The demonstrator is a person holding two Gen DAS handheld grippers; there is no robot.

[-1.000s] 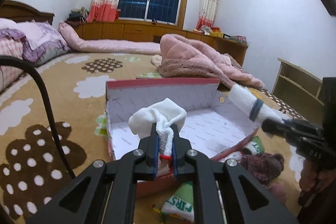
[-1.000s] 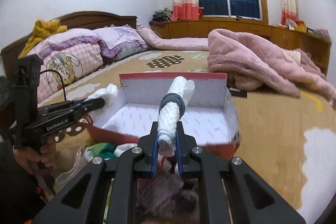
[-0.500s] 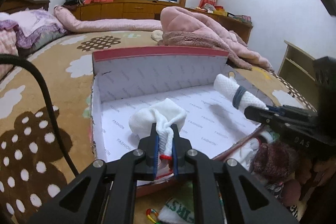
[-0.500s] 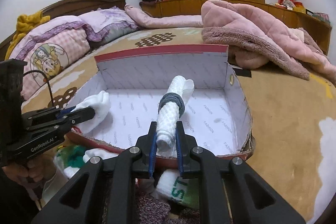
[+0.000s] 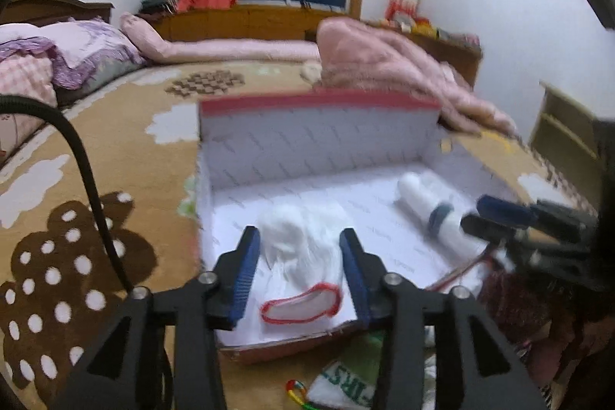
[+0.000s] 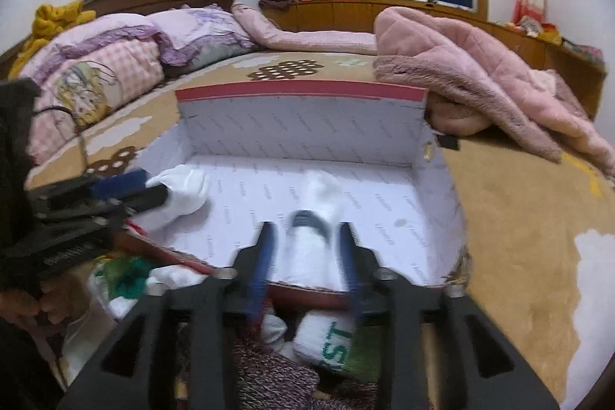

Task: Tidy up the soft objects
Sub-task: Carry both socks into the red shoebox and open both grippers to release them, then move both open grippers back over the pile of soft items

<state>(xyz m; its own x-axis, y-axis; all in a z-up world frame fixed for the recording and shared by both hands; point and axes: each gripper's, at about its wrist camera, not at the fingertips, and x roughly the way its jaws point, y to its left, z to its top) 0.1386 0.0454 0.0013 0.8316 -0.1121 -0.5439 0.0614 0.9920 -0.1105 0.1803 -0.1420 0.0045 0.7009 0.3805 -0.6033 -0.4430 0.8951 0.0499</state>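
While both grippers' jaws opening: left gripper [image 5: 300,248] round white sock [image 5: 303,256], right gripper [image 6: 305,241] round rolled sock [image 6: 313,237].

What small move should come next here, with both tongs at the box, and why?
Probably draw both tongs back out of the box. The left tongs and the right tongs are opening, and neither pair presses its item. The white sock and the rolled towel seem to lie on the box floor. More soft things wait in front of the box, such as the green and white cloth.
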